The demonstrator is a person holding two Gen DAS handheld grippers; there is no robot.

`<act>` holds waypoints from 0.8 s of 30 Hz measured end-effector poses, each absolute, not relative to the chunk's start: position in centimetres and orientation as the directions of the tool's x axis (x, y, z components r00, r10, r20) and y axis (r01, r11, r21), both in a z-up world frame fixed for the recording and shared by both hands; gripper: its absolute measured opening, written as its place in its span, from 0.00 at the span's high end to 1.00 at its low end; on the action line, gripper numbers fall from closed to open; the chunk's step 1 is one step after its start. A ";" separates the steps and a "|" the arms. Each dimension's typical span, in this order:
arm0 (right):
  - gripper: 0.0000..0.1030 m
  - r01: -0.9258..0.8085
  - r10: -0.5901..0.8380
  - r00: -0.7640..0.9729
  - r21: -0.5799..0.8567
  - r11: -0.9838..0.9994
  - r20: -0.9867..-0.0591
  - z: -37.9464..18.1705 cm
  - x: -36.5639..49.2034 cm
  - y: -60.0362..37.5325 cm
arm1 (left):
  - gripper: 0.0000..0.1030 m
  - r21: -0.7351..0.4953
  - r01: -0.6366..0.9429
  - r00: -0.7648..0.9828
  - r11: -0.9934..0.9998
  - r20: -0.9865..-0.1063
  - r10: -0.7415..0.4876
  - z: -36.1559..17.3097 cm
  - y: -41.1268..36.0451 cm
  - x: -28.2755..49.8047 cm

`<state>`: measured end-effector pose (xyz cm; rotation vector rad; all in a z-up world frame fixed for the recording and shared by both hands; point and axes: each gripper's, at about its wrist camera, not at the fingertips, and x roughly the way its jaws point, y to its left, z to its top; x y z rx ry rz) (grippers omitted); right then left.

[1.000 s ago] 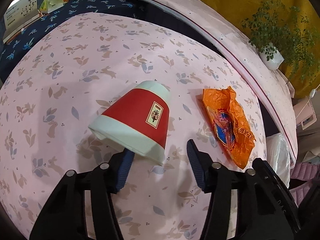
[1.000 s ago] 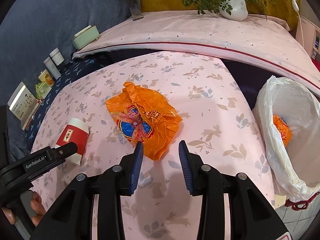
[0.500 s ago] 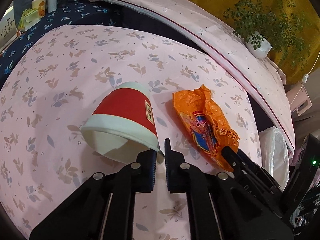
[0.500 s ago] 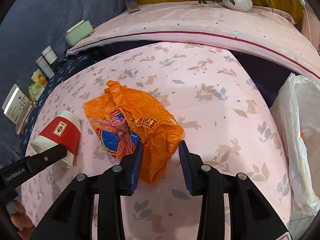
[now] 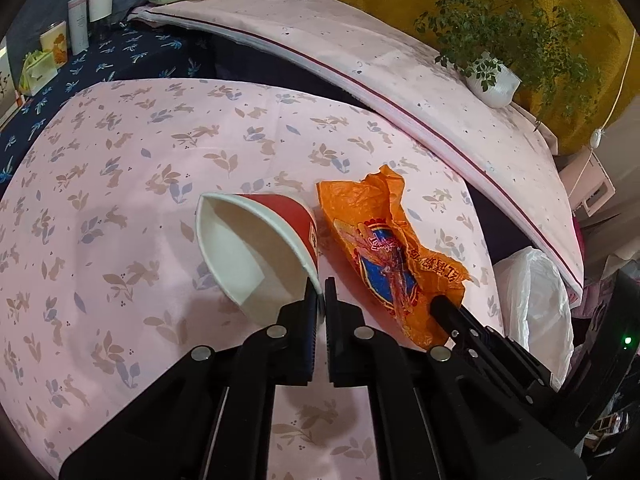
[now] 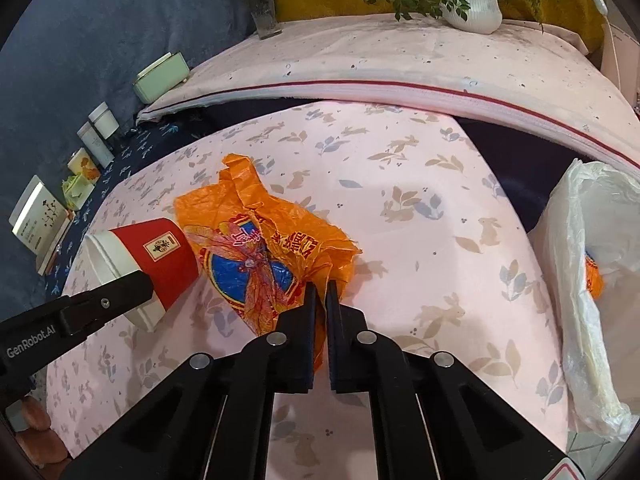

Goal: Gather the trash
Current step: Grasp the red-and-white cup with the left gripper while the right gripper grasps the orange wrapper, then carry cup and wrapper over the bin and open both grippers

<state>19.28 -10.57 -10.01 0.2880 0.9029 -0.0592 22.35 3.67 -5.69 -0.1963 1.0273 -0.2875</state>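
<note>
A red and white paper cup [image 5: 256, 252] lies tilted on the pink table, its open mouth facing me. My left gripper [image 5: 319, 294] is shut on the cup's rim; the cup also shows in the right wrist view [image 6: 148, 260]. Beside it lies a crumpled orange wrapper [image 5: 384, 256] with a blue and red print. My right gripper [image 6: 319, 294] is shut on the near edge of the wrapper [image 6: 264, 252]. A white trash bag [image 6: 592, 288] hangs open at the table's right edge, with an orange wrapper inside it.
The pink rabbit-print tablecloth [image 5: 132, 184] covers the round table. A second pink-covered surface [image 6: 400, 60] with a potted plant [image 6: 472, 4] and a flower vase [image 6: 262, 12] stands behind. Small boxes and bottles [image 5: 80, 20] stand on a dark blue cloth at the far left.
Both grippers have closed: the left on the cup's rim, tilting its mouth toward me, the right on the orange wrapper's edge after moving in on it.
</note>
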 end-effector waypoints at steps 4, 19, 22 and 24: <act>0.97 0.185 0.053 0.655 0.228 0.956 -0.754 -8.1 17.9 -11.8 | 0.97 -0.289 0.175 0.495 0.941 -0.801 -0.338 -4.5 2.0 21.4; 0.97 0.268 -0.027 0.750 0.266 0.926 -0.660 -2.0 11.7 -18.8 | 0.97 -0.264 0.350 0.516 0.899 -0.747 -0.420 0.4 -6.2 17.0; 0.97 0.296 -0.054 0.761 0.272 0.916 -0.646 -1.2 10.2 -20.5 | 0.97 -0.260 0.387 0.512 0.885 -0.737 -0.441 1.2 -8.0 16.0; 0.97 0.317 -0.075 0.765 0.274 0.908 -0.640 -0.8 9.2 -21.8 | 0.97 -0.258 0.410 0.508 0.875 -0.732 -0.454 1.7 -9.2 15.4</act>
